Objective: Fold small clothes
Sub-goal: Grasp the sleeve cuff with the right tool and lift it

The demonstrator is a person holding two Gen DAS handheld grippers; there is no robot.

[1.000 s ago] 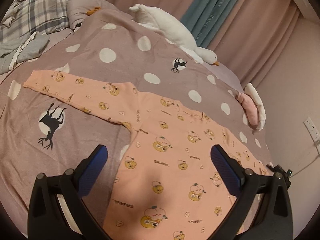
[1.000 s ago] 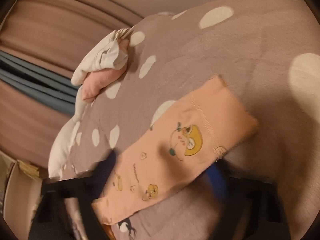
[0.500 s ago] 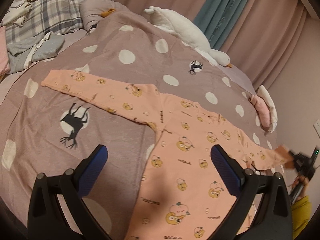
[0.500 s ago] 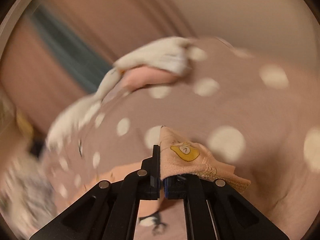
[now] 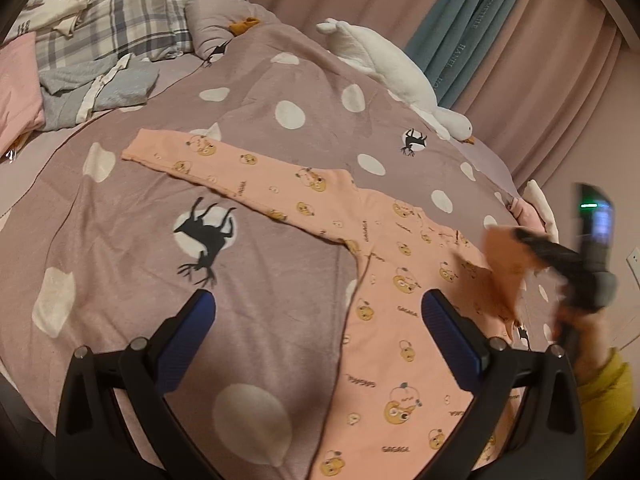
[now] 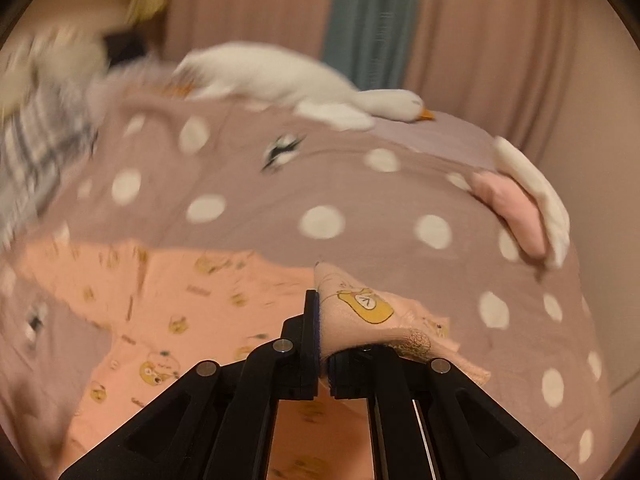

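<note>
A peach long-sleeved baby top [image 5: 400, 320] with bear prints lies flat on the mauve dotted bedspread [image 5: 120, 280]. Its left sleeve [image 5: 224, 168] stretches out towards the pillows. My right gripper [image 6: 324, 344] is shut on the cuff of the right sleeve [image 6: 360, 312] and holds it lifted above the top's body; it also shows in the left wrist view [image 5: 532, 244], blurred, at the right. My left gripper [image 5: 320, 320] is open and empty, hovering above the bedspread and the top's left side seam.
A white plush goose [image 5: 384, 68] lies along the bed's far edge. Folded pink and white clothes [image 6: 524, 208] sit at the right edge. A plaid pillow [image 5: 116, 16] and a pile of grey clothes [image 5: 88, 88] lie at the far left. Curtains hang behind.
My right gripper closed on the right sleeve cuff, lifted it off the bedspread and carried it inward over the top. My left gripper drew back and leftward, still open.
</note>
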